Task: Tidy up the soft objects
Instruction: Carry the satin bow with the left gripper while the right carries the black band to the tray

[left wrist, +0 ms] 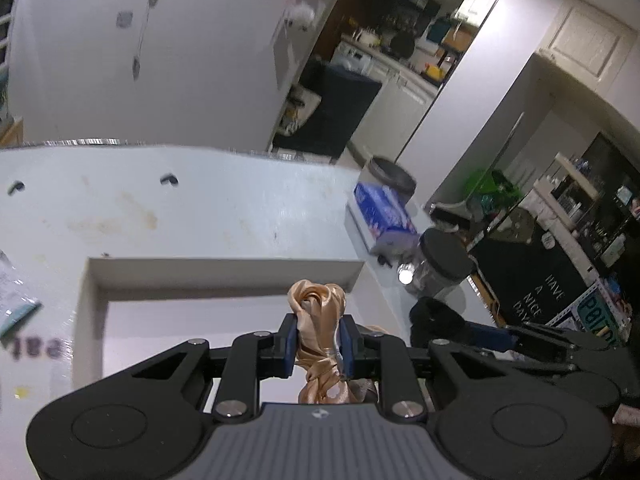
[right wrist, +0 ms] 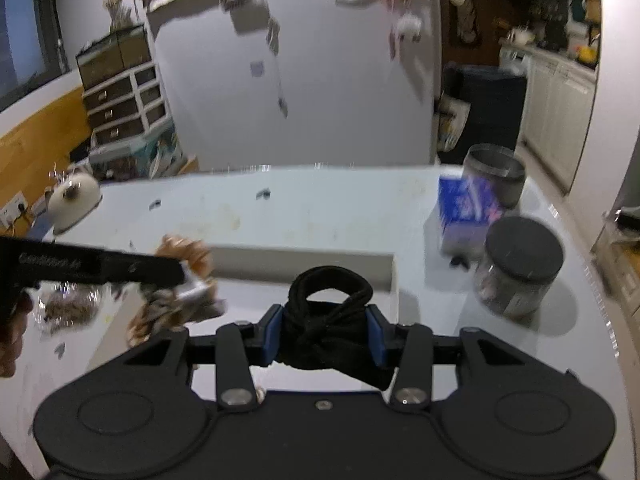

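Over the white table [right wrist: 320,208] and its shallow white tray [left wrist: 224,276], both pieces were carried but neither yet set down: the right gripper [right wrist: 326,334] clamped on a black scrunchie [right wrist: 328,320], the left gripper [left wrist: 319,346] pinched nearly closed on a tan satin scrunchie [left wrist: 318,320].

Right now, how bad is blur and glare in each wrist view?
Left wrist view: satin scrunchie in the left gripper is sharp, table edge smeared, bright glare spot on the near jar. Right wrist view: black scrunchie in the right gripper is sharp, left gripper and blue box motion-blurred.
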Motion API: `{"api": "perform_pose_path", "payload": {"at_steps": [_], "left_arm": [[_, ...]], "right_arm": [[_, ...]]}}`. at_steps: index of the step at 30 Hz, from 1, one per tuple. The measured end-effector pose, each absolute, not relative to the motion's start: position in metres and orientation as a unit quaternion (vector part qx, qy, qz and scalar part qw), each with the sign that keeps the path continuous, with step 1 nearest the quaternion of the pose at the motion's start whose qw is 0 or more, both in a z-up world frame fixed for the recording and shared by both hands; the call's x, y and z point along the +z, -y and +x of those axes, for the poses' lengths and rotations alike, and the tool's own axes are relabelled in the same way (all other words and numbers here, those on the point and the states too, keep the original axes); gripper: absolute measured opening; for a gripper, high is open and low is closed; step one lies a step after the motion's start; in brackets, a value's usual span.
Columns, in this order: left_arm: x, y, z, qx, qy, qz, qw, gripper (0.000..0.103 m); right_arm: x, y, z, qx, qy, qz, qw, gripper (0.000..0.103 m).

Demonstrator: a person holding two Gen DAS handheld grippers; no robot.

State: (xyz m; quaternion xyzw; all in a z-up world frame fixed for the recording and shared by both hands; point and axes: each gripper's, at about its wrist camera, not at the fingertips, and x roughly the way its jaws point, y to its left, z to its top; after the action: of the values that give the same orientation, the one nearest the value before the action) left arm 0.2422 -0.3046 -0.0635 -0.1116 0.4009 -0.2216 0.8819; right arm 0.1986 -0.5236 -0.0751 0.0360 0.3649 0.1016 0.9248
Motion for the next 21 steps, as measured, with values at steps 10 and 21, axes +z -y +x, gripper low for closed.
{"api": "perform_pose_path", "payload": {"at_steps": [10, 21], "left_arm": [[-0.105, 0.323, 0.280, -0.195, -0.453, -0.111, 0.863, 0.024], [-0.138, 0.323, 0.295, -0.174, -0.497, -0.113, 0.843, 0.024]], "right_arm": [[-0.114, 0.515, 0.241, 0.140, -0.392, 0.016, 0.909, 0.045], [-0.159, 0.513, 0.255, 0.175, -0.447, -0.029, 0.877, 0.055]]}}
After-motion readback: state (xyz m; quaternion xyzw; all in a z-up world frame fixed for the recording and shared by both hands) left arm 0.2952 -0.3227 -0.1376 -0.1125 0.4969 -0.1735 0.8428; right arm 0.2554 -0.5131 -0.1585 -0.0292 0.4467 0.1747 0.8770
